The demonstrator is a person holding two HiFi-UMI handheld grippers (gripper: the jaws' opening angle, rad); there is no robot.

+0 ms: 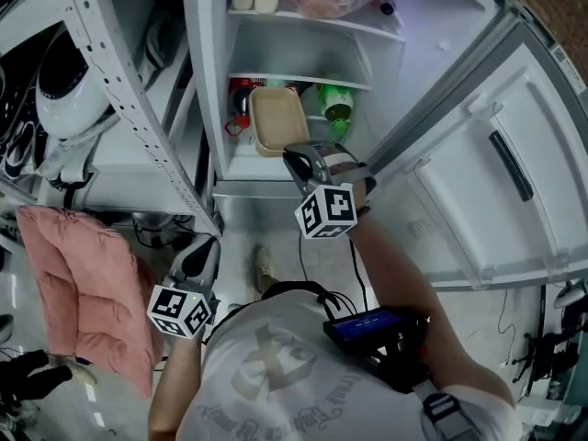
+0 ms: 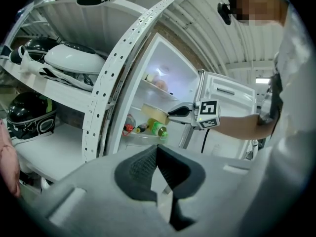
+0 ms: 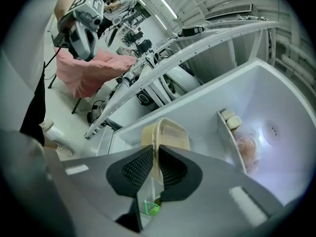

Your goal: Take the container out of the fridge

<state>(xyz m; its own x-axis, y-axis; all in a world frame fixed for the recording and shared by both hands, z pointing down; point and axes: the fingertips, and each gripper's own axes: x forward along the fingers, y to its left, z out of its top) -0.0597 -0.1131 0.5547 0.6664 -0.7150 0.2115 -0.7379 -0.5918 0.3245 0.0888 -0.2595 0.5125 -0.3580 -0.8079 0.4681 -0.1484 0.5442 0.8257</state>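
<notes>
Right gripper point(image 3: 156, 152) clamped on the container point(image 3: 165, 132) in the open fridge point(image 1: 209, 81).
Its 2 jaws pinch the beige container's near rim, and the container sits at the shelf front, beside a green bottle point(image 1: 336, 105). The left gripper point(image 2: 157, 148) hangs low by the white rack point(image 1: 129, 108), jaws together, nothing between them.

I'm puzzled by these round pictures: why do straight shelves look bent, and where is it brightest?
Both gripper views are wide-angle with dark corners, so the rack post bows. Brightest: the lit fridge interior behind the container in the right gripper view; the head view's floor is dimmer.
</notes>
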